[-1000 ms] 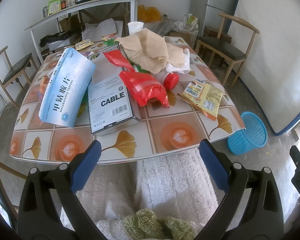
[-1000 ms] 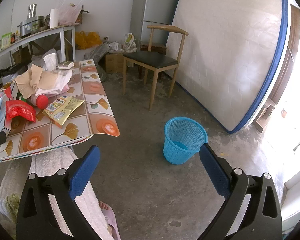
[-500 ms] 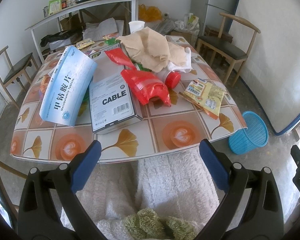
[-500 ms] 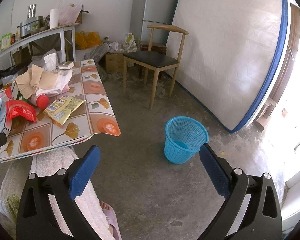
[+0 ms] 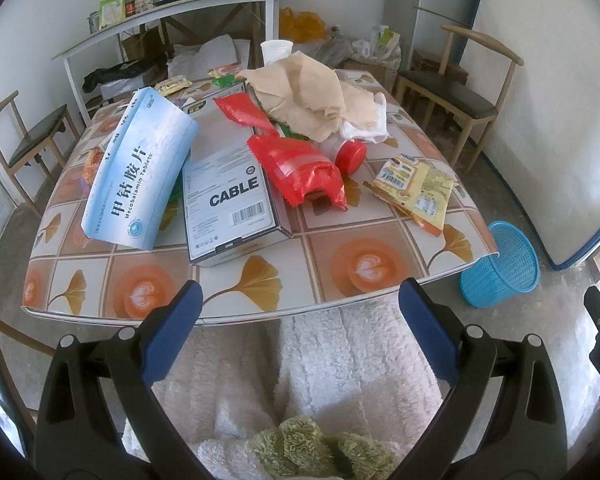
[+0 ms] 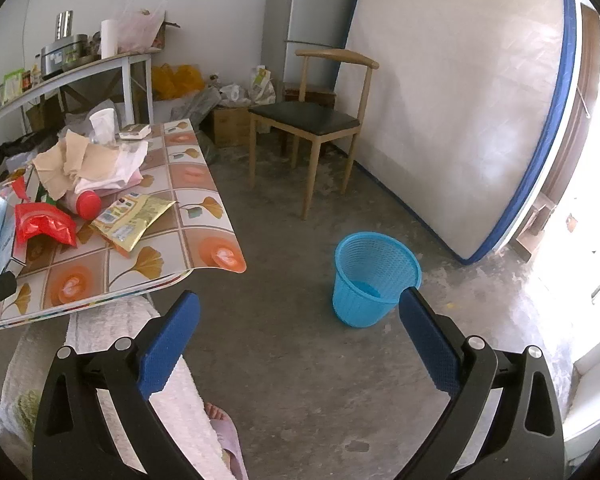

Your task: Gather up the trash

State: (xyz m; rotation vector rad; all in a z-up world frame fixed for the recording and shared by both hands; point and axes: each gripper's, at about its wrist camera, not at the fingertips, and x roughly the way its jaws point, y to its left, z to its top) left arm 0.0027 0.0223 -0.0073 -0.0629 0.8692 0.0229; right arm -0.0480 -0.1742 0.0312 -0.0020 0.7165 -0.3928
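Concrete flooring (image 6: 300,360) is spreading below the right gripper (image 6: 298,340), whose blue-padded jaws are standing wide apart and gripping nothing. Just ahead of its right finger, a blue mesh wastebasket (image 6: 374,278) is sitting upright; its mesh wall is hiding whatever may be inside. Farther ahead, a wooden chair (image 6: 320,120) is standing before a mattress (image 6: 460,120) leaning on the wall.

Ahead of the left gripper (image 5: 298,336), also spread and holding nothing, a tiled-pattern table (image 5: 360,268) is carrying the trash. Straight ahead a grey box (image 5: 228,200) is showing "CABLE"; ahead-left, a pale blue carton (image 5: 140,172) is reading "Mecobalamin Tablets". A red wrapper (image 5: 300,172) is lying ahead-centre, a yellow snack packet (image 5: 416,192) ahead-right, and crumpled brown paper (image 5: 308,92) farther back beside a white cup (image 5: 276,50).
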